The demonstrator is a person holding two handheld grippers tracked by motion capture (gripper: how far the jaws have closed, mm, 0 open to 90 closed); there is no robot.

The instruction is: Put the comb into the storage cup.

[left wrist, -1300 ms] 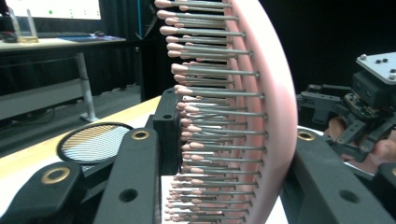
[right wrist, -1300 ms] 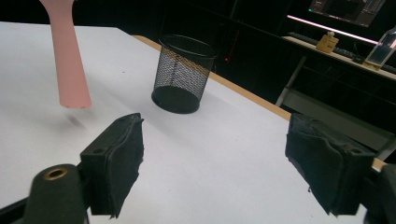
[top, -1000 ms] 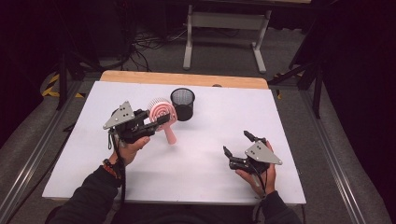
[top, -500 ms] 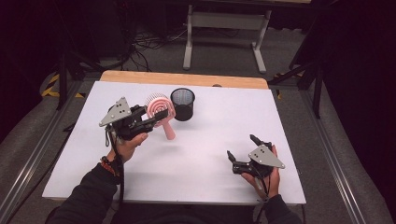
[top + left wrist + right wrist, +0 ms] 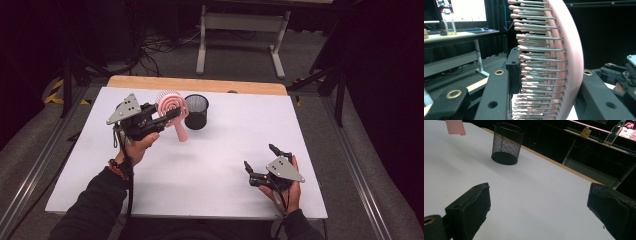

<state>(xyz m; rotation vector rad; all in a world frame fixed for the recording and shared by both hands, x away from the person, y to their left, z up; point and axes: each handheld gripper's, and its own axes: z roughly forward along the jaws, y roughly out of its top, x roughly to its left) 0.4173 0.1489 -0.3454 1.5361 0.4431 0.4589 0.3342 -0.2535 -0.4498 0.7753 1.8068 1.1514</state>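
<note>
Holding a pink hairbrush [image 5: 172, 107] aloft over the white table [image 5: 225, 150], your left gripper [image 5: 167, 114] clamps its jaws on the brush's round head, bristles against one jaw and the pink back against the other, handle angling downward. A black mesh cup [image 5: 196, 111] stands just beside the brush. Your right gripper [image 5: 260, 157] rests near the table's front edge, jaws spread wide and empty.

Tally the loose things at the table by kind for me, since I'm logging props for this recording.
Pink hairbrush: 1, held off the table in the left claw
Black mesh cup: 1, upright on the white table
Total: 2
</note>
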